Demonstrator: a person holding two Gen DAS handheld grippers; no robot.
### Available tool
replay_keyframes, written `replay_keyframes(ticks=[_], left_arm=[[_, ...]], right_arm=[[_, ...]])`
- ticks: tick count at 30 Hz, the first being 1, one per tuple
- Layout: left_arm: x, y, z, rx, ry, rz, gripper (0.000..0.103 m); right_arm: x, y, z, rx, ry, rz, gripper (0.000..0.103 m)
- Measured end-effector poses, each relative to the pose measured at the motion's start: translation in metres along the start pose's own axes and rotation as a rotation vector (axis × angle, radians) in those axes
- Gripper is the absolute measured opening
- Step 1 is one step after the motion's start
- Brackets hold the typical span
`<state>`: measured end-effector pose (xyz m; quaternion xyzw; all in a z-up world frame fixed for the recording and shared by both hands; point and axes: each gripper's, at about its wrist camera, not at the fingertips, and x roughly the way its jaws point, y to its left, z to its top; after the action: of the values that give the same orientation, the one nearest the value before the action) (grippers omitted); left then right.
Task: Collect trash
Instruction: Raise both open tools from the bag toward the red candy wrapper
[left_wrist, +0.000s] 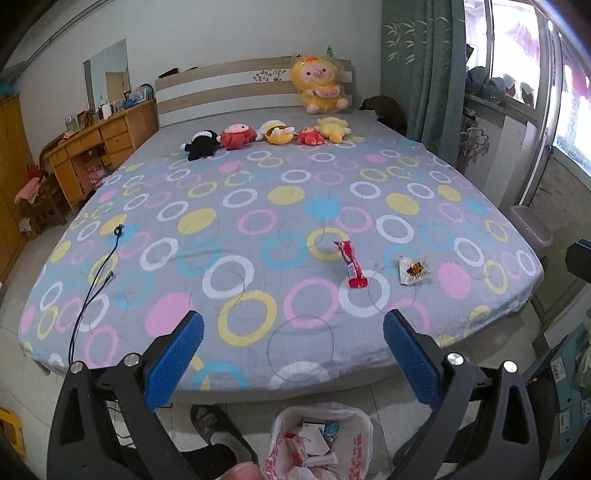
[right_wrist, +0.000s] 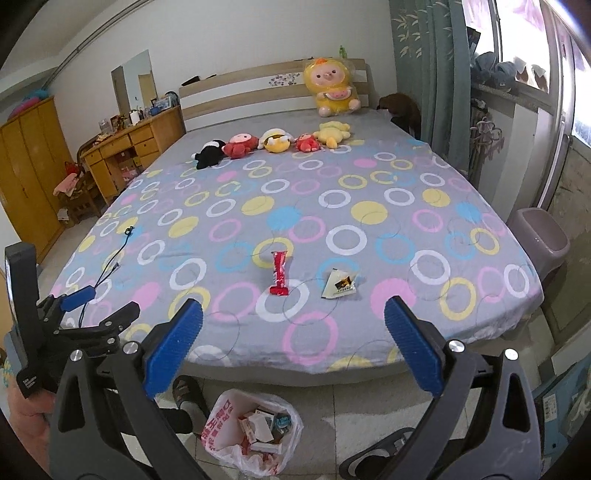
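A red snack wrapper and a white snack packet lie on the bed's circle-patterned sheet near its foot. A white plastic trash bag with boxes and papers inside stands open on the floor below the bed's foot. My left gripper is open and empty, above the bag, short of the bed edge. My right gripper is open and empty, over the bed's foot edge. The left gripper also shows in the right wrist view, at the left.
Several plush toys line the head of the bed. A black cable lies on the sheet's left side. A grey bin stands right of the bed. Slippers lie on the floor. A wooden desk stands left.
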<state>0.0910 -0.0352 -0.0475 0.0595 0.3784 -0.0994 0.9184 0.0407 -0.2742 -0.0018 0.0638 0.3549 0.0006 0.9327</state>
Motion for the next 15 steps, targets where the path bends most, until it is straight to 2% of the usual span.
replay_keyframes(ticks=[6, 15], left_arm=[[0.012, -0.007, 0.014, 0.021, -0.005, 0.002, 0.095], [0.061, -0.023, 0.036, 0.054, 0.032, 0.016, 0.095]], right_arm=[[0.014, -0.003, 0.015, -0.009, -0.003, -0.023, 0.096], [0.060, -0.022, 0.038, 0.016, 0.045, -0.047, 0.096]])
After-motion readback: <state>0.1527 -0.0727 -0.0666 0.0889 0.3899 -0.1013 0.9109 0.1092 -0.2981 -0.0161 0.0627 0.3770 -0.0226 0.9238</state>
